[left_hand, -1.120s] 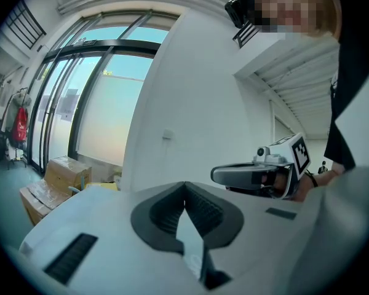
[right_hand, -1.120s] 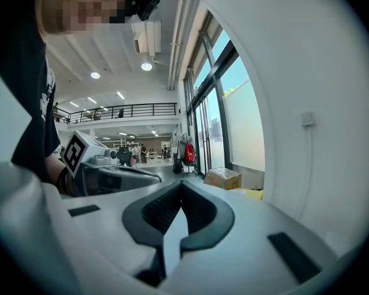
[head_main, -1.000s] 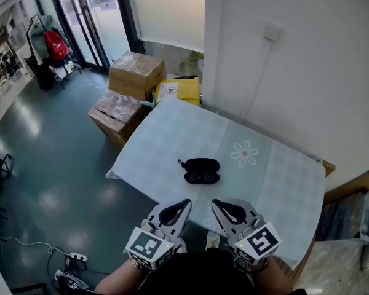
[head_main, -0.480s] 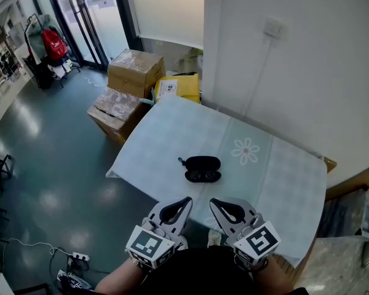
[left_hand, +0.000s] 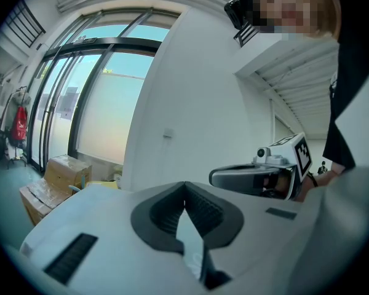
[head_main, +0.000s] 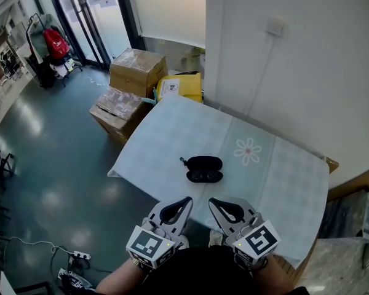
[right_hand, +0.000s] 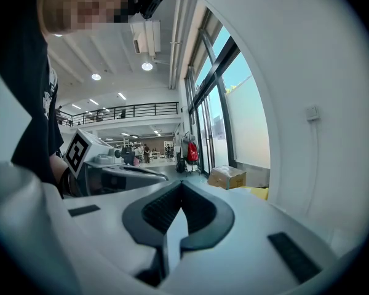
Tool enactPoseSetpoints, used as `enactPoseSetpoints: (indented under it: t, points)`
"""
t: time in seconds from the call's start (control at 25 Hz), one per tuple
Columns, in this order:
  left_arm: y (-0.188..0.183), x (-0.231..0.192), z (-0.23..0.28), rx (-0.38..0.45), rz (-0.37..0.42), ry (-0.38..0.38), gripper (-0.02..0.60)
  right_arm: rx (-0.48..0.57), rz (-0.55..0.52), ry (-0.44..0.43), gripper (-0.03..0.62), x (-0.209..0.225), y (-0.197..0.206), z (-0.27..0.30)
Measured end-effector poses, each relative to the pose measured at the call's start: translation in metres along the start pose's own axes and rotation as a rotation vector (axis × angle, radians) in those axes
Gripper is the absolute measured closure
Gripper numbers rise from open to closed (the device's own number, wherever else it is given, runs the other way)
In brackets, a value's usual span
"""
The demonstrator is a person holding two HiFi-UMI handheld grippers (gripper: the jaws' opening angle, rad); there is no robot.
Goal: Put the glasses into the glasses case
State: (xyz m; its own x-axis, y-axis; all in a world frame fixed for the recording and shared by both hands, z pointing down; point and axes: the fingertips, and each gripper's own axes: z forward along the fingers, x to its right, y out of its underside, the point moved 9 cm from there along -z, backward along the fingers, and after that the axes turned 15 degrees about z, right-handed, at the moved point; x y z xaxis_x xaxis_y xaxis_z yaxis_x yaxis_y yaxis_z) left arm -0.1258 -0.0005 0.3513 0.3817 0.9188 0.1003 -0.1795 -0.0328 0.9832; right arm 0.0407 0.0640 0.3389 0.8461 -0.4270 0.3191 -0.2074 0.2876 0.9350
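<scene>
The glasses case [head_main: 205, 163] is located near the middle of the table [head_main: 166, 134], well apart from both grippers and on their far side. It is a black, smooth, rounded oval, laid with its long axis running left to right; a small loop is fitted at its left end. A second dark part [head_main: 204, 177] is seen touching its near side, marked by two pale glints; whether this is the open half of the case or the glasses cannot be determined. The table is covered by a pale blue-green checked cloth printed with a white flower motif [head_main: 248, 152] to the right of the case. The left gripper [head_main: 186, 200] [left_hand: 184, 186] and the right gripper [head_main: 213, 201] [right_hand: 181, 186] are held side by side at the near edge of the table. On each, the ribbed dark pads are brought together at the tips, and nothing is held between them. Cardboard boxes [head_main: 137, 71] and a yellow package [head_main: 179, 88] are stacked on the floor beyond the far left corner of the table.
</scene>
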Motion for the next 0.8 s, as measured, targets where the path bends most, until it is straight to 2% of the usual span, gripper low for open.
enactPoseSetpoints:
  t: [0.8]
  points:
    - [-0.0005, 0.0044, -0.0007, 0.005, -0.002, 0.003, 0.555, -0.002, -0.005, -0.006, 0.572, -0.0043, 0.001, -0.0039]
